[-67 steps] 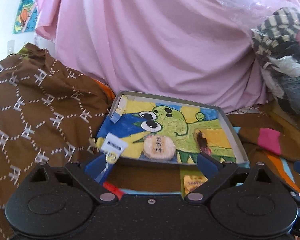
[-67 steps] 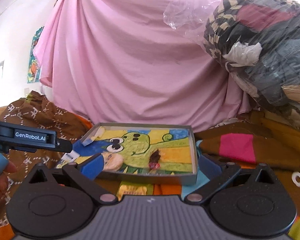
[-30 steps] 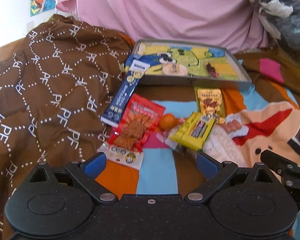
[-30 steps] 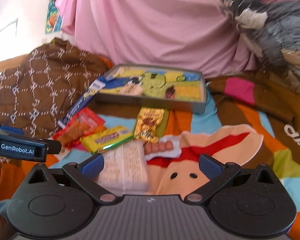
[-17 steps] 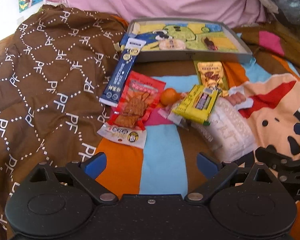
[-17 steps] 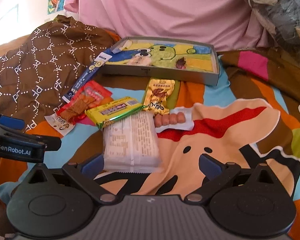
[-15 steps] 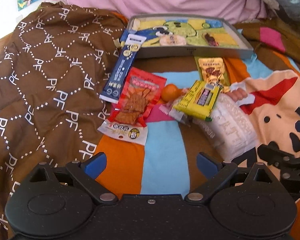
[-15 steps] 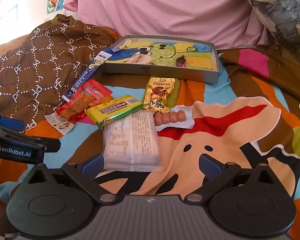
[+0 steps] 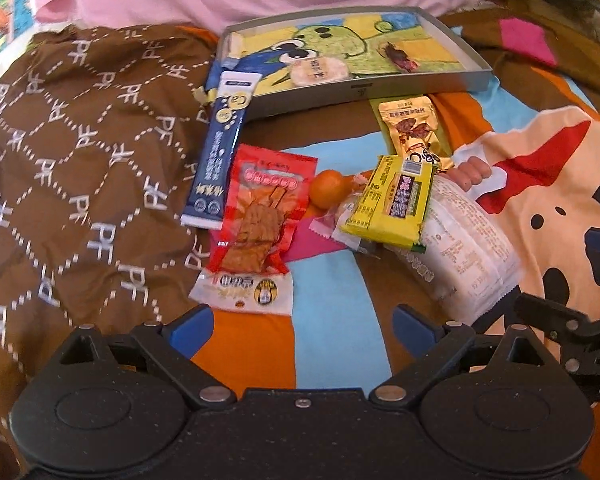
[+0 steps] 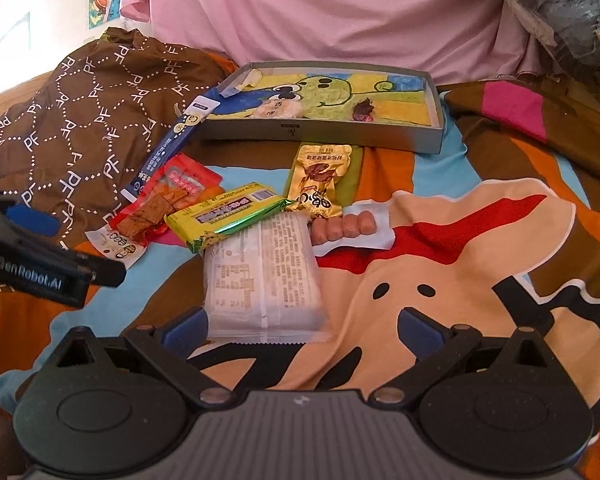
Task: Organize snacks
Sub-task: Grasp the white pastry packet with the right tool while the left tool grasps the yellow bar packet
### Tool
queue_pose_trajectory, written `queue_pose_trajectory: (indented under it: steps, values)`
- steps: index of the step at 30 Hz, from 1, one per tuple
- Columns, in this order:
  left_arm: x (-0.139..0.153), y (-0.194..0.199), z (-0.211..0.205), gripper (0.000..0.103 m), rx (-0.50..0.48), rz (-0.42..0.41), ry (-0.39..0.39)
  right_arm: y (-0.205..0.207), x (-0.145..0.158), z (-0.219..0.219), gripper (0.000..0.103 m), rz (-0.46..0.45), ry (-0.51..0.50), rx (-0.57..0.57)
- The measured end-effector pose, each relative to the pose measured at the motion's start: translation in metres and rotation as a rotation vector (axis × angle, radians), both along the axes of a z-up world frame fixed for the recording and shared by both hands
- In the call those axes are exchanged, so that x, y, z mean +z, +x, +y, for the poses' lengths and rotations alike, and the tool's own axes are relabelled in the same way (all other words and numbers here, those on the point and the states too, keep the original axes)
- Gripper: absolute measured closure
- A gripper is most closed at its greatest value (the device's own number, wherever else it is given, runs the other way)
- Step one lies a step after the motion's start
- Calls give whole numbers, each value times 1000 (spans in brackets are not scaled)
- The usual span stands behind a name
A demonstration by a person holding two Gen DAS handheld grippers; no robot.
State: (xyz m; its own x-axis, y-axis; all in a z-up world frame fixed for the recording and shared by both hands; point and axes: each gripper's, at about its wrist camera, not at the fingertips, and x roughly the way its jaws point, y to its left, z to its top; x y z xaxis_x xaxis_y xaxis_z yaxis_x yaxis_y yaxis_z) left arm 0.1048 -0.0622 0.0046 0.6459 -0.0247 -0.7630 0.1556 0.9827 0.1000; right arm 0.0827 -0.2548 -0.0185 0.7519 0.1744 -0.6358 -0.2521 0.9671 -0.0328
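Hovering, both tongs released — left tongs [image 9: 302, 324], right tongs [image 10: 302, 326] over crinkly white packet [image 10: 262, 276] — glossy wrappers nearby.

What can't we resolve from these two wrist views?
- Small clear wrapper, left view: mostly under the yellow bar; contents unreadable.
- Orange ball: absent from right view, hidden behind the yellow bar.
- Dark item in the tray: too small to identify.
- Packet text: too small and blurred in both views.

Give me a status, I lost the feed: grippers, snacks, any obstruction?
Left gripper open, empty; right gripper open, empty. Snacks loose on blanket: white packet nearest, yellow bar overlapping it. Tray beyond, path unobstructed.
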Motion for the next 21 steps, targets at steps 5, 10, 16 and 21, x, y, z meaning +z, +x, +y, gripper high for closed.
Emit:
queue_pose_trajectory:
  steps: [5, 10, 16, 21]
  values:
    - [11, 22, -6, 7, -62, -9, 29, 6, -7, -1, 0, 0, 23, 3]
    - [20, 42, -21, 7, -191, -33, 25, 13, -14, 2, 0, 3, 37, 27]
    - [19, 64, -44, 7, -314, -30, 63, 19, -20, 13, 0, -13, 31, 85]
    - [12, 81, -54, 7, -384, -5, 91, 33, -28, 20, 0, 0, 25, 117]
